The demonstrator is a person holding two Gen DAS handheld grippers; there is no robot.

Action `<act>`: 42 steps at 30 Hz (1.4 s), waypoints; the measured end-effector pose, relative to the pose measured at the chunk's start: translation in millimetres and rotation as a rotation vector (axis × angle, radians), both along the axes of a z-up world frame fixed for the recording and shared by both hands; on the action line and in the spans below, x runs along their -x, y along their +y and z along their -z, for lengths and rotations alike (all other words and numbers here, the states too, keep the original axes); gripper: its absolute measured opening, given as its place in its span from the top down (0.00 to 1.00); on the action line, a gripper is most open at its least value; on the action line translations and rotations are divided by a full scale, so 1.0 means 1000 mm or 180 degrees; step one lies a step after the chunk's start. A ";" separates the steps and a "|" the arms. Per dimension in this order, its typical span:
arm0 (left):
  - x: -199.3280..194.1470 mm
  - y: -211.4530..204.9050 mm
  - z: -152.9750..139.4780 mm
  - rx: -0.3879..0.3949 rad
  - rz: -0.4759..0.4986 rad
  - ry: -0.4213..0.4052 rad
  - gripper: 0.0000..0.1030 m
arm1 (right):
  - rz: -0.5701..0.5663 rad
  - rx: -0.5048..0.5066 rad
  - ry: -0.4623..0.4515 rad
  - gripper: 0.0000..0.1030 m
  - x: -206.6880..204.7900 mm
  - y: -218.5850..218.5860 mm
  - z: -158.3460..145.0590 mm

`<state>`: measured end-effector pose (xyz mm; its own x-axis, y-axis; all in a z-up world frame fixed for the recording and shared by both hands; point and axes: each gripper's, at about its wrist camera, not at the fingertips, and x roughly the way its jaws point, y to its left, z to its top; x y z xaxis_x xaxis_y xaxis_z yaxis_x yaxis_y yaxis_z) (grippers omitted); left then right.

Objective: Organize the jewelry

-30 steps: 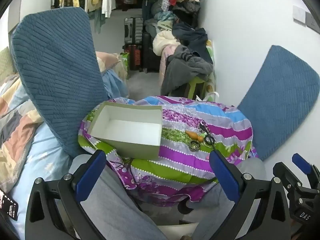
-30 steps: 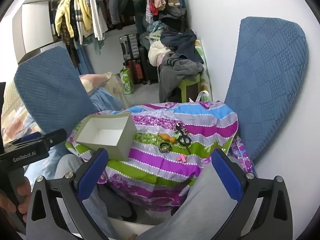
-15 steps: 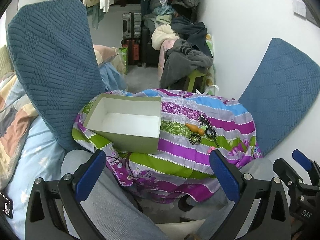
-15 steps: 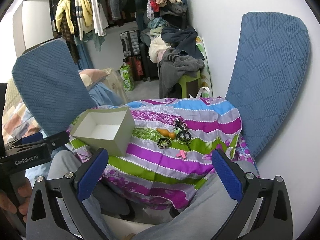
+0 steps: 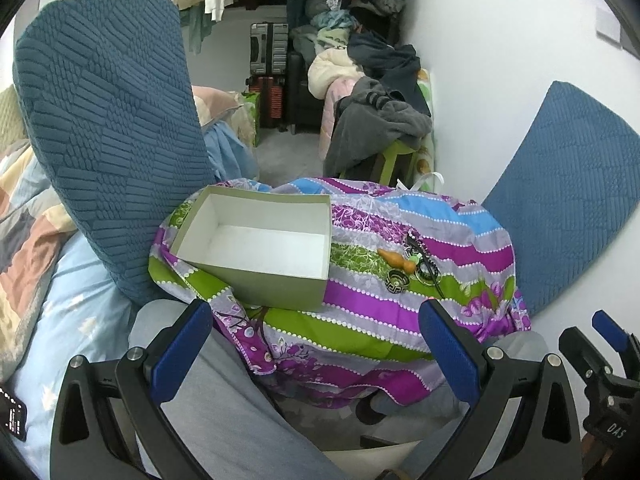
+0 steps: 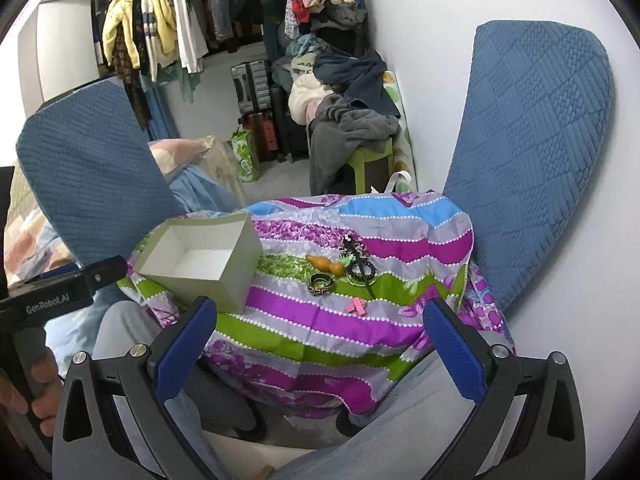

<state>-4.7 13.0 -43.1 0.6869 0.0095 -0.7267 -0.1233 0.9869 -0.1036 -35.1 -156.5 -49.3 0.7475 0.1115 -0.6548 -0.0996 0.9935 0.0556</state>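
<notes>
An open, empty grey-green box (image 5: 260, 244) (image 6: 200, 258) sits on the left of a striped purple-green cloth (image 5: 360, 308) (image 6: 320, 320). To its right lie an orange gourd-shaped pendant (image 5: 396, 259) (image 6: 325, 263), a black-and-gold ring (image 5: 397, 282) (image 6: 321, 283), dark bracelets and a chain (image 5: 424, 264) (image 6: 360, 266), and a small pink clip (image 6: 357, 306). My left gripper (image 5: 316, 344) is open and empty, held back from the cloth's near edge. My right gripper (image 6: 320, 340) is open and empty, also short of the cloth.
Blue quilted cushions stand at the left (image 5: 108, 140) and lean on the white wall at the right (image 6: 532, 152). My grey-trousered legs (image 5: 224, 408) lie below the cloth. Clothes piles, suitcases (image 5: 269, 52) and a green stool (image 6: 370, 164) stand behind.
Both grippers have moved a little forward and up, so the cloth, box and jewelry sit lower and closer in view. Jaws stay open; nothing on the cloth has moved.
</notes>
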 end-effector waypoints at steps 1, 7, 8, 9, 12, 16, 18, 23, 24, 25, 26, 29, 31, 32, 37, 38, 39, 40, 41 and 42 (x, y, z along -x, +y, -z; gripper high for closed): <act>0.000 -0.001 0.000 0.0003 0.0012 0.0007 0.00 | -0.0001 -0.0007 0.0002 0.00 0.000 0.000 0.000; 0.003 -0.007 -0.002 0.0000 0.0045 0.0000 0.00 | -0.0027 -0.0037 0.0003 0.00 0.000 -0.001 -0.001; 0.003 -0.007 -0.002 0.0008 0.0053 -0.0002 0.00 | -0.0034 -0.0050 0.0012 0.00 -0.001 -0.001 0.000; 0.003 -0.009 -0.002 0.0001 0.0051 -0.0001 0.00 | -0.0036 -0.0055 0.0018 0.00 -0.001 -0.001 0.000; 0.004 -0.010 -0.001 0.0004 0.0053 -0.0004 0.00 | -0.0037 -0.0045 0.0010 0.00 0.000 -0.001 0.001; 0.004 -0.010 -0.001 0.0003 0.0050 0.0002 0.00 | -0.0005 -0.0045 0.0003 0.00 0.000 -0.002 0.001; 0.004 -0.010 -0.001 0.0004 0.0050 0.0004 0.00 | 0.0016 -0.0092 -0.0014 0.01 0.000 -0.006 0.001; 0.001 -0.016 0.002 -0.0005 0.0076 0.0030 0.00 | 0.0014 -0.0131 -0.0010 0.06 -0.003 -0.010 0.001; 0.000 -0.016 0.002 -0.0009 0.0080 0.0037 0.00 | 0.0023 -0.0130 -0.0008 0.06 -0.004 -0.011 0.002; -0.002 -0.018 0.004 -0.0015 0.0089 0.0051 0.00 | 0.0029 -0.0136 -0.0006 0.07 -0.003 -0.010 0.002; -0.004 -0.019 0.005 -0.0019 0.0096 0.0061 0.00 | 0.0027 -0.0148 -0.0004 0.07 -0.004 -0.010 0.003; -0.008 -0.022 0.009 -0.0045 0.0099 0.0086 0.00 | 0.0011 -0.0152 0.0014 0.11 -0.007 -0.010 0.006; -0.012 -0.022 0.012 -0.0016 0.0133 0.0099 0.00 | 0.0008 -0.0141 0.0041 0.11 -0.009 -0.009 0.009; -0.013 -0.023 0.013 -0.0017 0.0142 0.0111 0.00 | 0.0003 -0.0149 0.0053 0.12 -0.010 -0.009 0.011; -0.025 -0.029 0.022 -0.0030 0.0185 0.0175 0.00 | -0.0009 -0.0160 0.0062 0.15 -0.015 -0.011 0.017; -0.028 -0.030 0.023 -0.0032 0.0195 0.0184 0.00 | -0.0010 -0.0161 0.0066 0.16 -0.015 -0.010 0.017; -0.030 -0.030 0.025 -0.0039 0.0197 0.0190 0.00 | -0.0009 -0.0158 0.0068 0.17 -0.017 -0.011 0.019; -0.032 -0.032 0.027 -0.0046 0.0201 0.0200 0.00 | -0.0009 -0.0169 0.0066 0.18 -0.019 -0.013 0.020; -0.036 -0.033 0.029 -0.0046 0.0211 0.0209 0.00 | -0.0009 -0.0171 0.0064 0.19 -0.021 -0.014 0.022; -0.038 -0.034 0.031 -0.0037 0.0222 0.0213 0.00 | 0.0000 -0.0165 0.0063 0.19 -0.023 -0.014 0.023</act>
